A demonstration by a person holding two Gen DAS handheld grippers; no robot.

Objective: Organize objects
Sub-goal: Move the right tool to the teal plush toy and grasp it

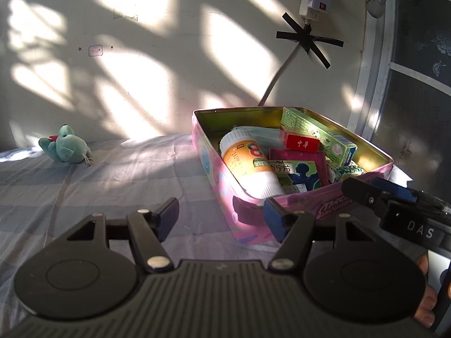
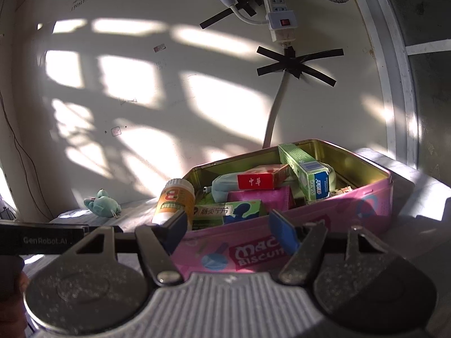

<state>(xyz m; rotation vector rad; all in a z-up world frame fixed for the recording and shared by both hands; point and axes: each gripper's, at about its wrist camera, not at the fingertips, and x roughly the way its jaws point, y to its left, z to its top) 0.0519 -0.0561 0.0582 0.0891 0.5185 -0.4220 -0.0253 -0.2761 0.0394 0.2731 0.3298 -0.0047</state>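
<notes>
A pink biscuit tin [image 1: 248, 219] [image 2: 338, 214] stands open on the bed. It holds a white and orange pill bottle [image 1: 248, 163] [image 2: 174, 200], a red cigarette pack [image 1: 301, 143] [image 2: 260, 180], a green toothpaste box [image 1: 318, 133] [image 2: 307, 171], a green medicine box [image 1: 298, 174] [image 2: 228, 211] and a magenta packet [image 2: 262, 197]. A teal plush toy [image 1: 66, 148] [image 2: 103, 202] lies far left by the wall. My left gripper [image 1: 221, 219] is open and empty at the tin's near left corner. My right gripper [image 2: 228, 232] is open and empty at the tin's front wall; it also shows in the left wrist view [image 1: 377, 194].
A checked bedsheet [image 1: 84, 191] covers the bed. The wall behind carries a taped cable [image 1: 307, 42] and a power strip [image 2: 279, 14]. A window frame [image 1: 377, 70] rises at the right.
</notes>
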